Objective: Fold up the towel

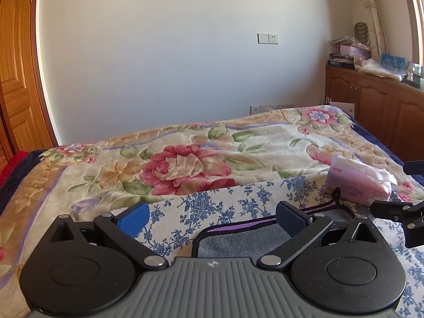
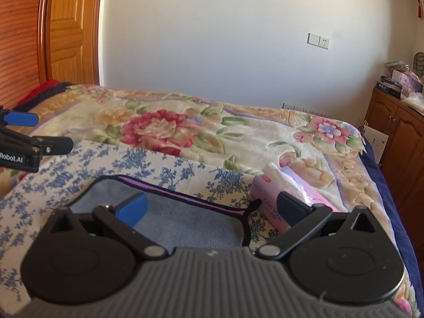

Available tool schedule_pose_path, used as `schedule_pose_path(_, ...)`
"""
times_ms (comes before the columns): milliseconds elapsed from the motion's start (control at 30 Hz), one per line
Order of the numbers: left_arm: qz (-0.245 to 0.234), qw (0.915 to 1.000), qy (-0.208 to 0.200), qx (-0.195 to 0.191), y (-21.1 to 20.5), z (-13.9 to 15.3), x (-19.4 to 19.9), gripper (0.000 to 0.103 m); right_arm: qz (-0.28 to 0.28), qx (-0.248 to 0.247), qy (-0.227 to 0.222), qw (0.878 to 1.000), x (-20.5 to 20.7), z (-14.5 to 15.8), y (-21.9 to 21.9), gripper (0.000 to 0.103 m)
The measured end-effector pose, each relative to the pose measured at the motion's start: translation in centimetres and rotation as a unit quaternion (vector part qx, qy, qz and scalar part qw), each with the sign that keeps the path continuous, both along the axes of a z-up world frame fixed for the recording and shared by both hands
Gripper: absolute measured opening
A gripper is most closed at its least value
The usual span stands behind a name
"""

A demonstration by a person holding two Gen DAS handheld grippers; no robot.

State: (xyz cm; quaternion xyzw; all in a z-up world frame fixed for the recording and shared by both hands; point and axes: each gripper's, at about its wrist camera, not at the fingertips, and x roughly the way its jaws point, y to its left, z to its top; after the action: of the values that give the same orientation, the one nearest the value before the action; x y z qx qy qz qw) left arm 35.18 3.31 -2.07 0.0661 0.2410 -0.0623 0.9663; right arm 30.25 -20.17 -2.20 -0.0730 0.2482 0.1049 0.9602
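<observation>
A plain white wall [image 1: 172, 61] stood behind the bed [image 1: 185, 159], a wooden door [image 2: 69, 26] at left, a cluttered wooden cabinet [image 1: 371, 98] at right, sunlight falling across the room

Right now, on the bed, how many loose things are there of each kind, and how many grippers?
Grey towel: 1
Blue-flowered cloth: 1
Pink tissue pack: 1
Grippers: 2, left gripper and right gripper, both open, empty
Total: 5

Right gripper [image 2: 212, 209] gapes empty above the grey towel [image 2: 190, 225] (purple-edged, lying flat).
</observation>
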Motion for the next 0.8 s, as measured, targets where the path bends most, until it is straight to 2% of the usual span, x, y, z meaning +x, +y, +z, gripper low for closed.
schedule_pose_path(333, -0.005, 0.9999, -0.011, -0.001, -0.6, 3.4, -3.0, 0.103, -0.01, 0.013, -0.017, 1.0, -3.3, 2.7, -0.8, 0.103)
schedule_pose_path(800, -0.017, 0.9998, -0.011, -0.002, -1.6, 5.0, -8.7, 0.103, -0.017, 0.027, -0.033, 0.999, -8.3, 4.9, -1.8, 0.103)
